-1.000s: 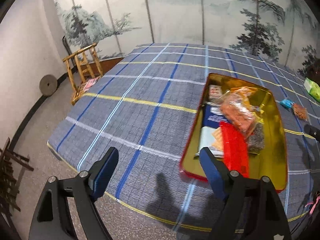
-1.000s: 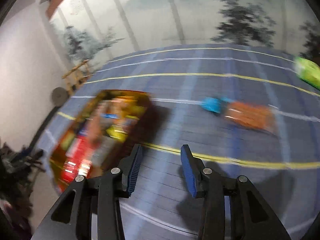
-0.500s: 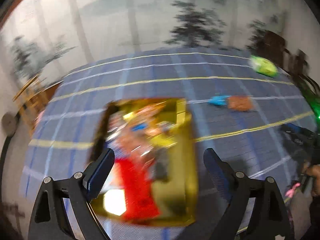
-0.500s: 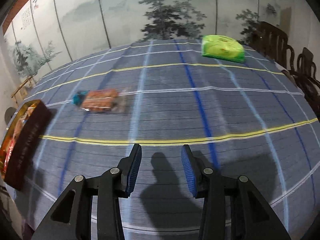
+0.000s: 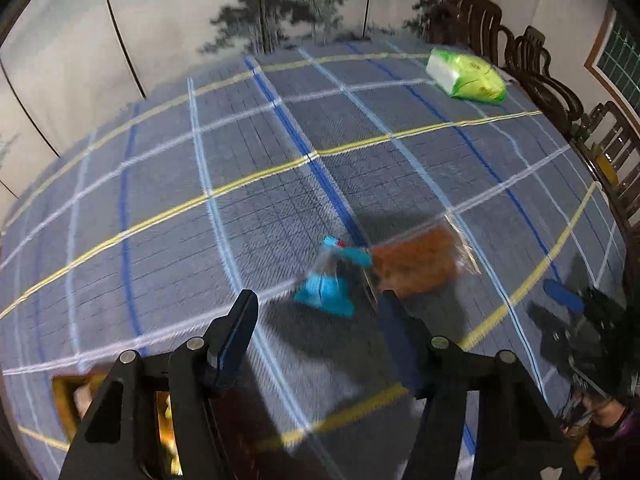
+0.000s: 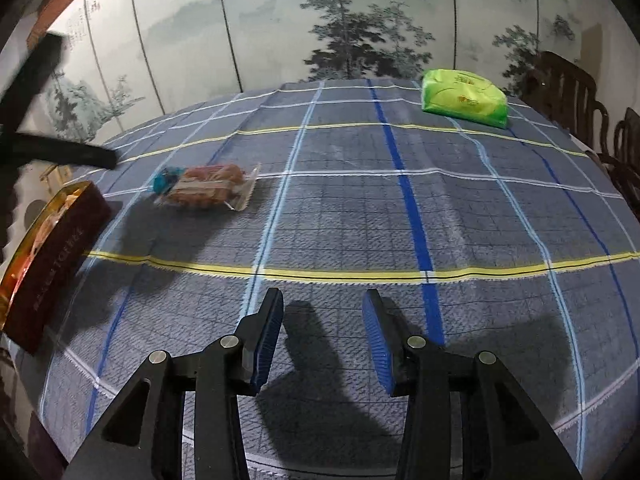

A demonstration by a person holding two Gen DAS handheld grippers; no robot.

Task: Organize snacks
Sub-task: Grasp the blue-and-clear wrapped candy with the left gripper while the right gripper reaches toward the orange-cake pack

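Left edge: the gold tin [image 6: 48,240] holds packed snacks. Just beyond it the blue packet [image 5: 326,292] and orange packet [image 5: 416,264] lie touching on the table [image 6: 360,208]. The left claw [image 5: 318,328], jaws just narrowed, half open and empty, hovers over the blue packet; a good pick straddles that packet alone, clear of its overlapping neighbour. The right claw [image 6: 322,336] waits at the near edge, slightly open, empty. A green pack [image 6: 464,98] sits at the far right corner, well apart, beside chairs [image 5: 560,92].

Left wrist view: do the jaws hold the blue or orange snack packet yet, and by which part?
Nothing is held. The left gripper has just been closing, jaws still apart above the blue packet and orange packet.
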